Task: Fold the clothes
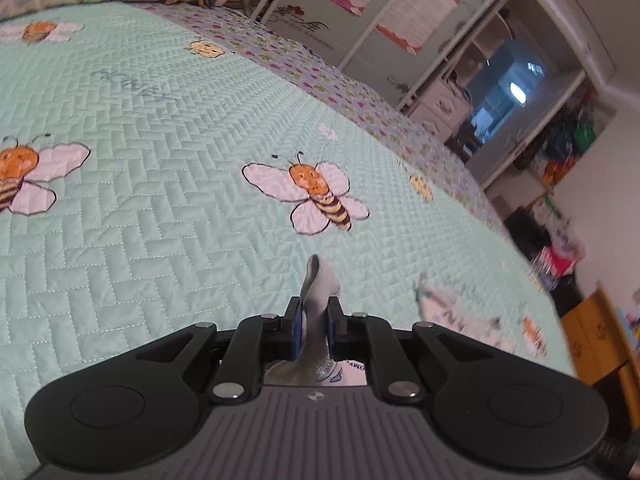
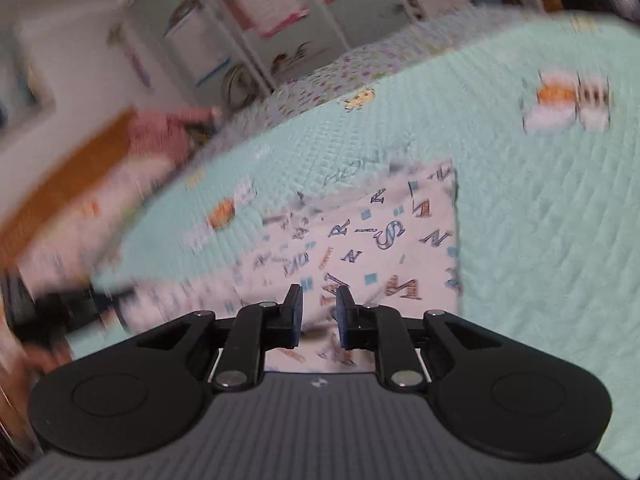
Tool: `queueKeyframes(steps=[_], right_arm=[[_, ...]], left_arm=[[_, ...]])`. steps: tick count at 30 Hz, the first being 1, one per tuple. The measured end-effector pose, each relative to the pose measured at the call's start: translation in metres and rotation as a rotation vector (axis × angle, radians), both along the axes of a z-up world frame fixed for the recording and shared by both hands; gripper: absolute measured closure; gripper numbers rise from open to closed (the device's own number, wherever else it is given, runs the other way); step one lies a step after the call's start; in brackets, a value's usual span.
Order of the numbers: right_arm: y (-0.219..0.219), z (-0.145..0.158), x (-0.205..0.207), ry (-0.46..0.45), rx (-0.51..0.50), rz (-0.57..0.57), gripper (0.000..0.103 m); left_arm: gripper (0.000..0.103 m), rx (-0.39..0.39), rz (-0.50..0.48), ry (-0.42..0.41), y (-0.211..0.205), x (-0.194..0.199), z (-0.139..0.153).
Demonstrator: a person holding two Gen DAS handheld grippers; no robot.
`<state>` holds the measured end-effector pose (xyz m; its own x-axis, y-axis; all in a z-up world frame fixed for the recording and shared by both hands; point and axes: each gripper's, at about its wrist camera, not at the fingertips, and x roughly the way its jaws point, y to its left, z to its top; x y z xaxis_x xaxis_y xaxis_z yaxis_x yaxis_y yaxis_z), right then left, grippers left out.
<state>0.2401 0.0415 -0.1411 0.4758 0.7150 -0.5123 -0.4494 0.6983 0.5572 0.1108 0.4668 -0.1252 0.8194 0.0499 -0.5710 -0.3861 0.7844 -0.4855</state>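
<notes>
Where quilted, soft letter-print garment [image 2: 376, 236].

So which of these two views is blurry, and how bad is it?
Right wrist view: heavy motion smear across the garment and quilt, worst at left; gripper sharp. Left wrist view: mostly sharp, bee crisp, only the right edge smeared.

mint quilt [image 1: 160, 240] with orange bees; white garment [image 2: 360, 240] with letter print.
</notes>
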Motion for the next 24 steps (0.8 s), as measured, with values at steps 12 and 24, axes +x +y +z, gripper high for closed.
queueKeyframes(steps=[12, 24], right_arm=[[0.028, 0.001, 0.005, 0.012, -0.131, -0.051, 0.069], [0.061, 0.02, 0.006, -0.056, -0.252, -0.02, 0.066]], left_arm=[[0.093, 0.187, -0.084, 0.163, -0.022, 0.01, -0.005], [0.093, 0.243, -0.094, 0.254, -0.027, 0.014, -0.006]])
